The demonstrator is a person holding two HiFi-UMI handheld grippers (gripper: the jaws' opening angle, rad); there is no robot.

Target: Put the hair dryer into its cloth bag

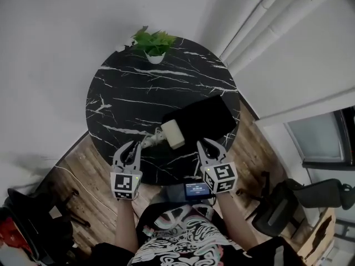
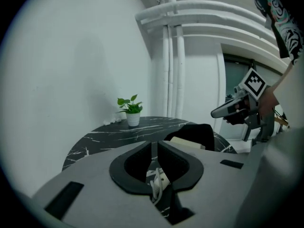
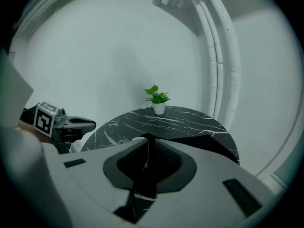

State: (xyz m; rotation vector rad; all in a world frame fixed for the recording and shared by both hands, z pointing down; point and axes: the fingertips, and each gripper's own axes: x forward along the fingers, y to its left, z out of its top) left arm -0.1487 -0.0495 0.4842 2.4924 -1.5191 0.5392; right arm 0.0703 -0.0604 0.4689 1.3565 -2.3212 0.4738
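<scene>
A cream hair dryer (image 1: 172, 133) lies on the round black marble table (image 1: 127, 93), its white cord and plug (image 1: 148, 141) trailing toward the near edge. Its black cloth bag (image 1: 206, 117) lies flat just behind and right of it. My left gripper (image 1: 133, 146) hovers over the near edge by the cord, jaws shut and empty; through them the cord (image 2: 158, 178) shows below. My right gripper (image 1: 207, 144) hangs shut and empty at the near edge, in front of the bag (image 3: 202, 144). In the left gripper view the dryer (image 2: 186, 143) rests against the bag (image 2: 197, 132).
A small potted plant (image 1: 155, 43) stands at the table's far edge. White pipes (image 1: 260, 21) run along the wall at the right. A dark chair (image 1: 294, 201) stands on the wooden floor at the right, and dark gear (image 1: 28, 215) lies at the lower left.
</scene>
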